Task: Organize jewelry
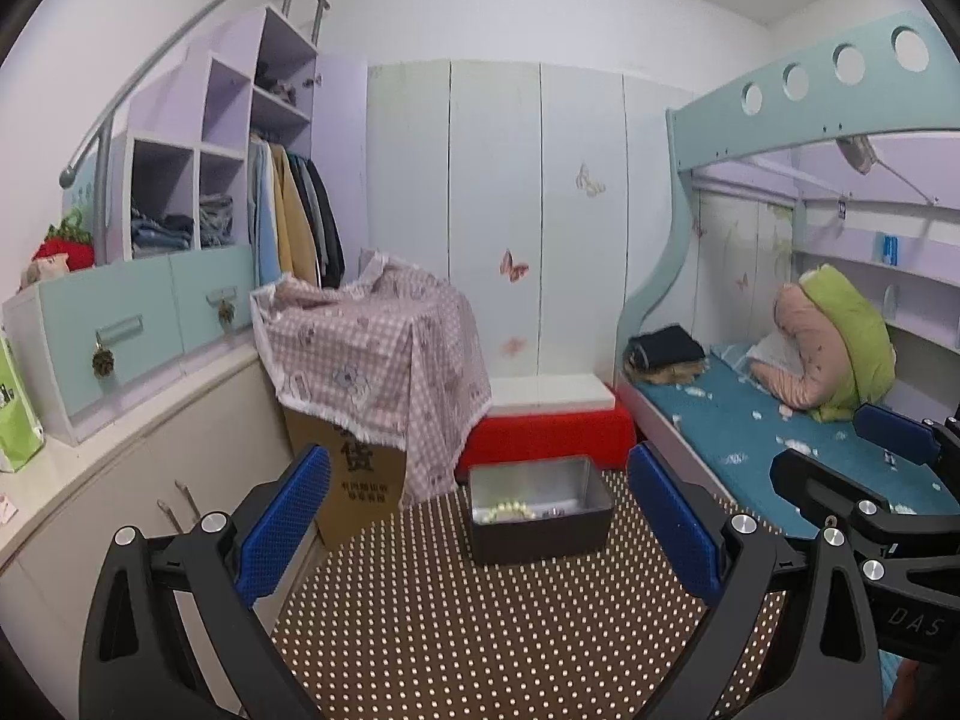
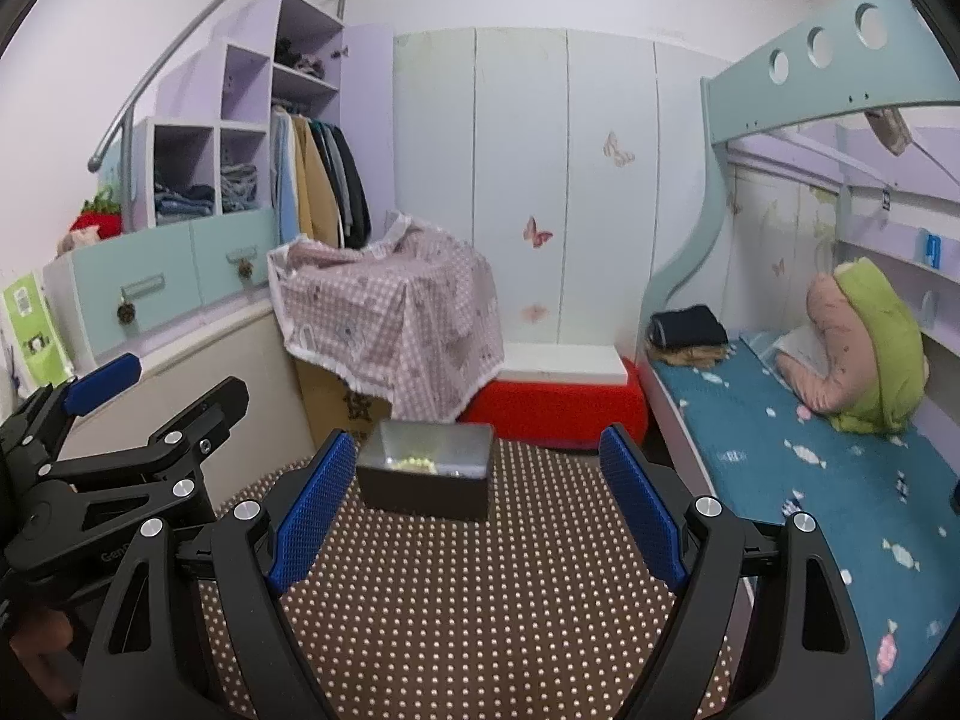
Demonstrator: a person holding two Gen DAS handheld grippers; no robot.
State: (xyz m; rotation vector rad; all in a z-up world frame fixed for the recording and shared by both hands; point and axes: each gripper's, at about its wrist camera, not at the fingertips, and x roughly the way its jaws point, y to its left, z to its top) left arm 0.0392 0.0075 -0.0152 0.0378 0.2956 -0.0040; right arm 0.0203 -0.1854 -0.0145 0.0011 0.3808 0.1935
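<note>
Ahead of you spreads a brown cloth dotted with small white studs [image 1: 510, 630], a nubbly surface running from the tongs to the far edge. On it, near that far edge, stands a dark rectangular tin with a shiny metal lining [image 1: 540, 510], open at the top. Inside lies a pale green-white bead bracelet [image 1: 509, 510]; beside it, something small you cannot make out. Your left gripper [image 1: 480, 531] has its blue ribbed pads spread wide, holding nothing, with the tin well beyond the tips. Your right gripper [image 2: 477, 510] is likewise splayed and bare.
</note>
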